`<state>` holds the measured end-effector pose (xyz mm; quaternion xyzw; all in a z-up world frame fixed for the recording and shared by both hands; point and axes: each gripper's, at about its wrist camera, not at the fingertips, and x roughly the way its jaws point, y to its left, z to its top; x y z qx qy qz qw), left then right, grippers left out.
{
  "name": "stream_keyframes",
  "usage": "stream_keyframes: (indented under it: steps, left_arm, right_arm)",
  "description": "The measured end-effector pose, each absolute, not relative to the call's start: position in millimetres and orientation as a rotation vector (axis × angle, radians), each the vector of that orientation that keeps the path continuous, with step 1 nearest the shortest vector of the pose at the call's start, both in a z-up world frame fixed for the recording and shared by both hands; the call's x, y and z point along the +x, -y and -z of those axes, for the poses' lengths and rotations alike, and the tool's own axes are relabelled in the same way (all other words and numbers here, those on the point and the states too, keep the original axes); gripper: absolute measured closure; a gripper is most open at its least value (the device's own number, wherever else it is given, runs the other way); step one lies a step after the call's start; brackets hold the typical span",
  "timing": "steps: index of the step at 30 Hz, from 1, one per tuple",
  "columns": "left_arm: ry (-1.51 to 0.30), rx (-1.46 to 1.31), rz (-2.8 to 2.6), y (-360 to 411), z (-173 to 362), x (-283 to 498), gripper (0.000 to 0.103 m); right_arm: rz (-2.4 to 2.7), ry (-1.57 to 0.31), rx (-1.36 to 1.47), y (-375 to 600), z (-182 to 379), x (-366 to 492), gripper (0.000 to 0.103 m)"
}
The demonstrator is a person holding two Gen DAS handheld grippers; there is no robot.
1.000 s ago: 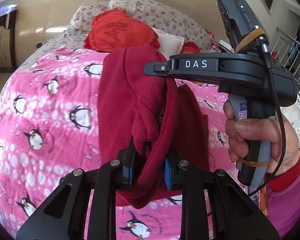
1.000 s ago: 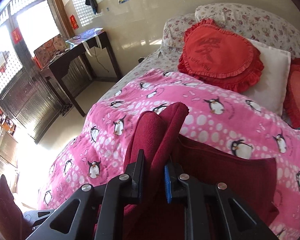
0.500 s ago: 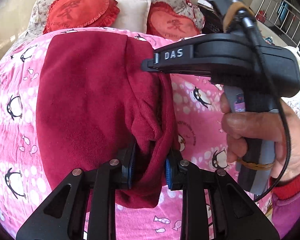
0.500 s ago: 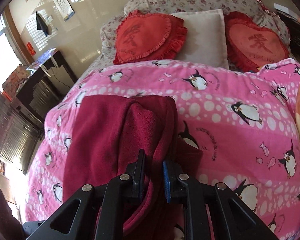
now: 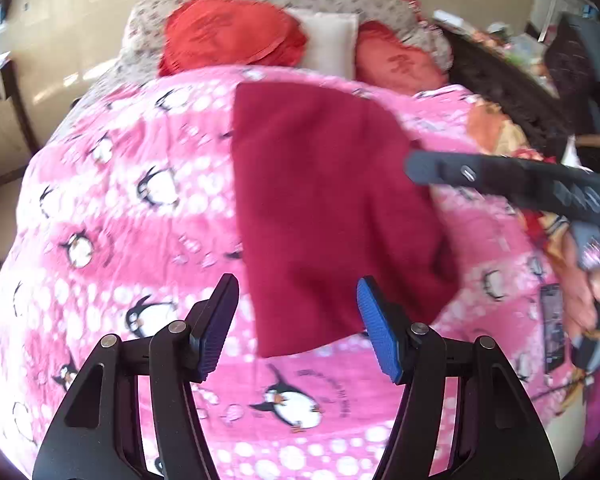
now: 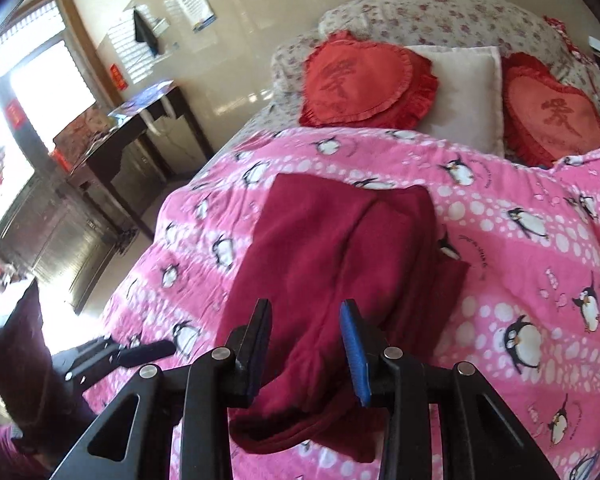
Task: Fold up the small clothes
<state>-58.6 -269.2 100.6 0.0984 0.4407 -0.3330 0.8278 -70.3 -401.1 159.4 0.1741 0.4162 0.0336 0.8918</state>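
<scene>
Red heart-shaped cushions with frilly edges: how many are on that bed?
2. One red heart-shaped cushion leans against the floral bedding left of the white pillow; the other lies to its right. More could be hidden out of frame.

the garment (image 5: pixel 324 208) is a dark red, fleecy piece, lying folded on the pink penguin blanket (image 5: pixel 112 216) of the bed. from the left wrist view it forms a long flat panel with a straight left edge and a squared far corner, its near end wider and rounded at the right. from the right wrist view (image 6: pixel 332 264) a soft ridge runs lengthwise down its middle where one layer lies over another, and a lower layer sticks out along the right side. its near end is bunched into a thick rolled hem. the cloth lies slack on the blanket, free of any grip.
</scene>
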Motion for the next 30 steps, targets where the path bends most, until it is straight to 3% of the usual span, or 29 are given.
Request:
stream_keyframes:
  steps: [7, 10, 21, 27, 29, 30]
  left_arm:
    - [-1.014, 0.219, 0.689, 271, -66, -57, 0.041]
    - [-1.024, 0.248, 0.691, 278, -55, -58, 0.041]
    - [-0.924, 0.212, 0.701, 287, -88, -63, 0.041]
    - [-0.950, 0.233, 0.731, 304, -77, -71, 0.041]
    - [-0.963, 0.232, 0.733, 307, -73, -70, 0.041]
    - [-0.967, 0.230, 0.735, 308, -73, -70, 0.041]
  right_arm:
    - [0.081, -1.017, 0.205, 398, -91, -95, 0.070]
    - [0.063, -0.988, 0.395, 427, -75, -114, 0.070]
    - [0.095, -0.797, 0.497, 454, -133, -107, 0.069]
    - [0.133, -0.853, 0.528, 464, -119, -56, 0.069]
    - [0.135, -0.851, 0.523, 465, -117, -50, 0.092]
    - [0.134, -0.844, 0.509, 466, -120, -49, 0.093]
